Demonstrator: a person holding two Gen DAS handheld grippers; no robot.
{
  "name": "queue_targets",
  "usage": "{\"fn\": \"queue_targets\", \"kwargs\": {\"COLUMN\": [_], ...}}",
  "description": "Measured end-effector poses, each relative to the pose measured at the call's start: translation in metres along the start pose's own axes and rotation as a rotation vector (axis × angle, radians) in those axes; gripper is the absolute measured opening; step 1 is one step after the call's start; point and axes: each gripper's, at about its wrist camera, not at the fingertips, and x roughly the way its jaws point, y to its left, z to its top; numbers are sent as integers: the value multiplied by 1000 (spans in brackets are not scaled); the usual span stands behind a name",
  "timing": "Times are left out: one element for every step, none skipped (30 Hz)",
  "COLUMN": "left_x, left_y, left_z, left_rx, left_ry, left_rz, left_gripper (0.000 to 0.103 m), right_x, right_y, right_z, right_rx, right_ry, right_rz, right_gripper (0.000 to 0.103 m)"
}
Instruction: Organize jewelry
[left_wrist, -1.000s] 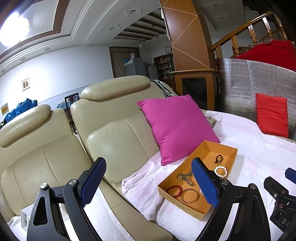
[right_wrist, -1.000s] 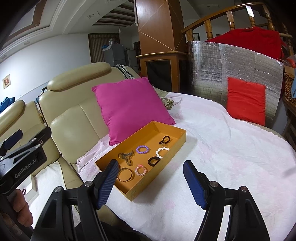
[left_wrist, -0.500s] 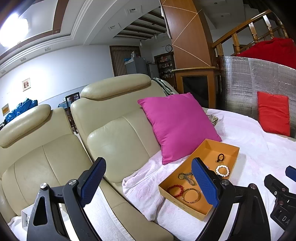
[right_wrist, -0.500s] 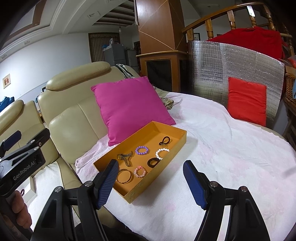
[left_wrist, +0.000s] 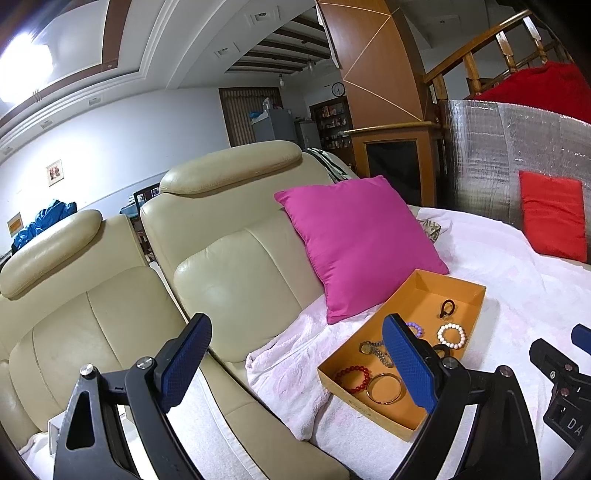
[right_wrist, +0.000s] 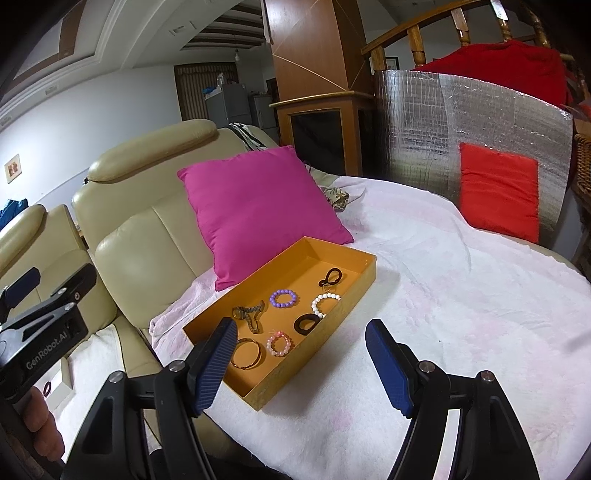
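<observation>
**Both grippers hanging open near the jewelry tray**

The orange tray (right_wrist: 354, 291) is sitting on the white blanket (right_wrist: 461, 295), just in front of the magenta cushion (right_wrist: 258, 210) that is leaning on the beige leather sofa (left_wrist: 236, 266).

Lying in the tray w/ gaps between: purple bead bracelet (right_wrist: 283, 298), white bead bracelet (right_wrist: 325, 303), pink bead bracelet (right_wrist: 279, 343), gold bangle (right_wrist: 246, 354), wristwatch (right_wrist: 248, 314), 2 black hair ties (right_wrist: 330, 277). The red bead bracelet (left_wrist: 353, 378) is showing in left wrist view only.

The right gripper (right_wrist: 301, 367) is hovering over the tray's near corner, fingers spread wide, nothing btw them. The left gripper (left_wrist: 295, 363) is hanging to the tray's left, fingers also released and gripping nothing; its right finger (left_wrist: 406, 363) is overlapping the tray in view.
</observation>
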Motion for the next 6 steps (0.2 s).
{"fn": "queue_targets", "kwargs": {"left_x": [2,3,6,9,15,19], "left_y": [-4,-8,-14,-21,-34,-47], "left_z": [-1,-2,-3,-5,-8,-10], "left_rx": [5,11,18,22,27,40], "left_ry": [-2,-3,-3,3,24,47], "left_rz": [3,3,-6,-22,-48,-73], "left_gripper": [94,94,94,94,94,94], "right_x": [2,4,6,7,8,10], "right_y": [-2,-4,-11,-18,-28,-40], "right_z": [0,0,-1,-2,-4,-6], "right_rx": [0,3,14,26,40,53], "right_ry": [-2,-3,-8,-11,-8,2], "right_rz": [2,4,2,-4,-13,-19], "right_gripper": [75,75,75,75,75,75]}}
